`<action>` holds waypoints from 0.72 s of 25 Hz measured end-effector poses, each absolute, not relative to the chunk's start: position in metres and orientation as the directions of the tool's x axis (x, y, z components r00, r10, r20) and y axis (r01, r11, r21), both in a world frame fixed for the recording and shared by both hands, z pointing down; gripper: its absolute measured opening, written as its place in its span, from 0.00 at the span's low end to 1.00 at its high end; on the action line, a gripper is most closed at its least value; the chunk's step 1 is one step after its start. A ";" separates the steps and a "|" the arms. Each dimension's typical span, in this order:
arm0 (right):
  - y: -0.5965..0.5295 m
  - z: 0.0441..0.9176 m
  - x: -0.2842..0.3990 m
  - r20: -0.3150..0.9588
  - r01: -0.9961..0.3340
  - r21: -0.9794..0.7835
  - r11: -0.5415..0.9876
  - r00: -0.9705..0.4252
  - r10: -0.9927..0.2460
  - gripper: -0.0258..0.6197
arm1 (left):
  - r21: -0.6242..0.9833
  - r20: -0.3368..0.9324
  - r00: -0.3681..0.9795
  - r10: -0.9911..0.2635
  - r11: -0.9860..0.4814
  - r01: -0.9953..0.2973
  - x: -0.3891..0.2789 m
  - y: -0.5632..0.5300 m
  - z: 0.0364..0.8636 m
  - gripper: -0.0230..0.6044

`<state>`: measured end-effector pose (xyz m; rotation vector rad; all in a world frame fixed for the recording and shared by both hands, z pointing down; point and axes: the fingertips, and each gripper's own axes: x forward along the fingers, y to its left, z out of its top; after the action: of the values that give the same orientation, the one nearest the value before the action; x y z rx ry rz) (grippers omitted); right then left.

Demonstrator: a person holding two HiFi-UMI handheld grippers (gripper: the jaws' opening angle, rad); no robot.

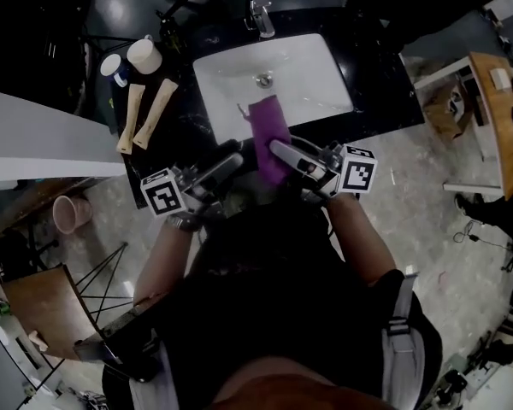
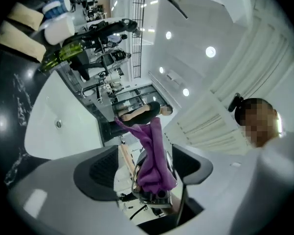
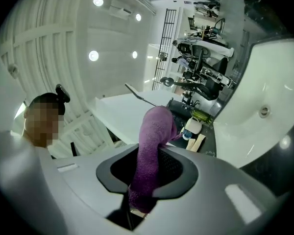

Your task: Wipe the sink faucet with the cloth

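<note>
Head view: a purple cloth (image 1: 270, 135) hangs from the right tool (image 1: 278, 150) over the near rim of a white sink (image 1: 316, 75) set in a dark bench (image 1: 376, 67). The faucet (image 1: 260, 13) stands straight ahead at the far rim, and the cloth's length points toward it. Left gripper view: the left tool (image 1: 231, 161) has its jaws apart and empty, with the cloth just beyond them. Right gripper view: jaws clamped on the cloth.

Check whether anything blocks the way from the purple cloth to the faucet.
Nothing visible does. Only the open basin lies between the cloth, held by the right gripper, and the faucet; the cups stand aside.
</note>
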<state>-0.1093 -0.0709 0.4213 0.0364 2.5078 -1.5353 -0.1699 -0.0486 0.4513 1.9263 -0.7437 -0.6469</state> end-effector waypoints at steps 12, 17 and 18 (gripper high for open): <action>-0.006 0.432 -0.064 -0.008 0.024 -0.778 0.627 -1.000 0.029 0.21 | 0.910 -0.242 0.764 -0.599 -0.413 -0.035 -0.070 -0.036 0.440 0.41; 0.006 0.435 -0.028 -0.051 0.043 -0.809 0.586 -0.999 0.002 0.26 | 0.903 -0.207 0.744 -0.635 -0.417 -0.105 -0.051 -0.022 0.438 0.20; 0.009 0.433 -0.023 -0.062 0.051 -0.811 0.582 -0.998 0.001 0.26 | 0.901 -0.200 0.740 -0.643 -0.418 -0.120 -0.049 -0.018 0.437 0.19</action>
<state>-0.0227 0.0086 0.4334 0.0448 2.7451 -1.4105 -0.0486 -0.0182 0.4371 1.9421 -0.5822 -0.6582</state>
